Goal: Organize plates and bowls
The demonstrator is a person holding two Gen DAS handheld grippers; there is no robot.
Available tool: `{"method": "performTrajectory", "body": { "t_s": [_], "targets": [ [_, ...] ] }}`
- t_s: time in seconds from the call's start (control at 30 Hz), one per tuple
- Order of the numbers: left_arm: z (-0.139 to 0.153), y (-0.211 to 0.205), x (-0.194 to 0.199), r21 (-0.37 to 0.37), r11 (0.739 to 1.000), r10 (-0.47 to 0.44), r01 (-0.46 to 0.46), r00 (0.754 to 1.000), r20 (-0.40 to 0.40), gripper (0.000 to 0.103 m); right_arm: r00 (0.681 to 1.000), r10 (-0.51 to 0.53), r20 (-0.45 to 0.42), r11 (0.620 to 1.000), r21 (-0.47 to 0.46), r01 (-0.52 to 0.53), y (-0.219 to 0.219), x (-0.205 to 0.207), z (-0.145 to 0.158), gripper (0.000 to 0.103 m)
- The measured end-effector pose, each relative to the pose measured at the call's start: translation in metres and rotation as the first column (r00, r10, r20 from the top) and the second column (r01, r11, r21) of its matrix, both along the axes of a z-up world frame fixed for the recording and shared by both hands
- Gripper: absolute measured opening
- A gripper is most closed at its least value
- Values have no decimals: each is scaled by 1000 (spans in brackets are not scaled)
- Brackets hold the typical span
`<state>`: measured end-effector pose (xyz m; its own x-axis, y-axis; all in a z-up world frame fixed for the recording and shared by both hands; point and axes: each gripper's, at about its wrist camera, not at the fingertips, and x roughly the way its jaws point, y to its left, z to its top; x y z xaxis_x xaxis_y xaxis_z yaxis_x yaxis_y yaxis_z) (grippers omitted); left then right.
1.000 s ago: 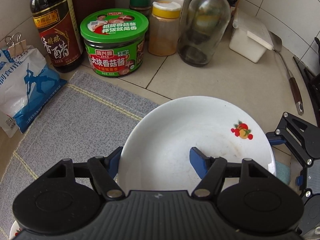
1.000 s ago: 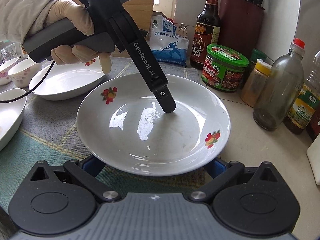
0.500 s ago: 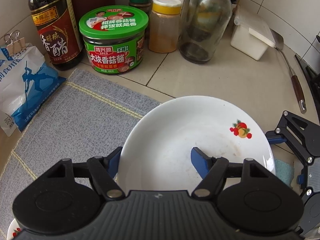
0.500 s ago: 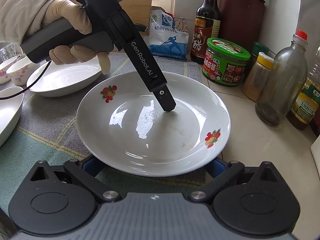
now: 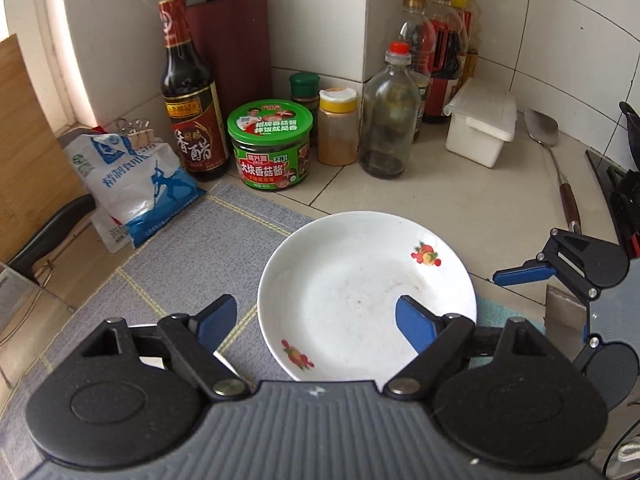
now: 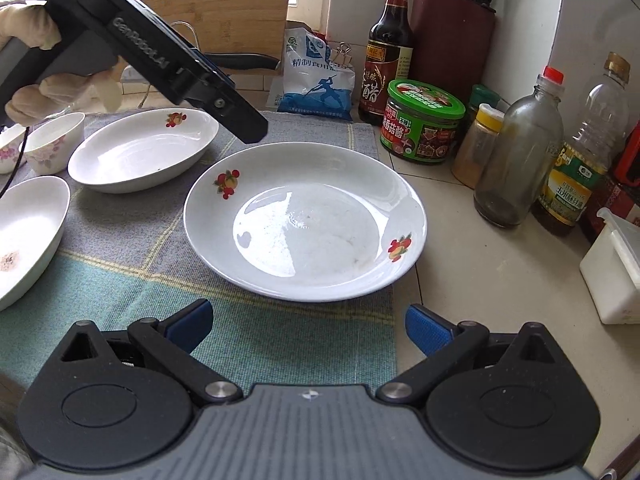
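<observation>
A white plate (image 5: 360, 280) with fruit prints lies on the grey mat (image 5: 168, 264), partly over the mat's right edge. My left gripper (image 5: 316, 318) hovers above its near rim with jaws opening and nothing pressed between the pads. In the right wrist view the same plate (image 6: 304, 220) sits just ahead of my right gripper (image 6: 308, 324), which is open and holds nothing. The left gripper (image 6: 240, 120), held by a gloved hand (image 6: 28, 32), hangs above the plate's far left side. An oval white dish (image 6: 140, 156) rests beyond the plate on the left.
Another white dish (image 6: 28, 236) and small flowered bowls (image 6: 52, 148) stand at the left. A vinegar bottle (image 5: 192, 120), green-lidded jar (image 5: 272, 148), spice jar (image 5: 338, 128), glass bottle (image 5: 386, 120), white box (image 5: 480, 120), spatula (image 5: 560, 176) and salt bag (image 5: 140, 184) line the back.
The left gripper has opened wider, let go of the plate and pulled up and back. The right gripper has drawn back from under the plate's near edge. The plate stays put.
</observation>
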<state>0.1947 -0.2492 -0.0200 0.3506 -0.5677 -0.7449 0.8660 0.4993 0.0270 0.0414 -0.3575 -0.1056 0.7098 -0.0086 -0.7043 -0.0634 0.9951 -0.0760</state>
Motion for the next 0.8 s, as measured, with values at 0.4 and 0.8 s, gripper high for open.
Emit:
{"method": "performTrajectory", "body": {
  "t_s": [0.4,0.8],
  "targets": [
    [-2,108,-76,-50,971,237,-235,971,36,87,992,115,48,993,9,-116,39,-16,12,103],
    [-14,218,-123,-29,923,383,-383,924,-11,87,984,171,47,984,44,-173,109,-12,16,103]
  ]
}}
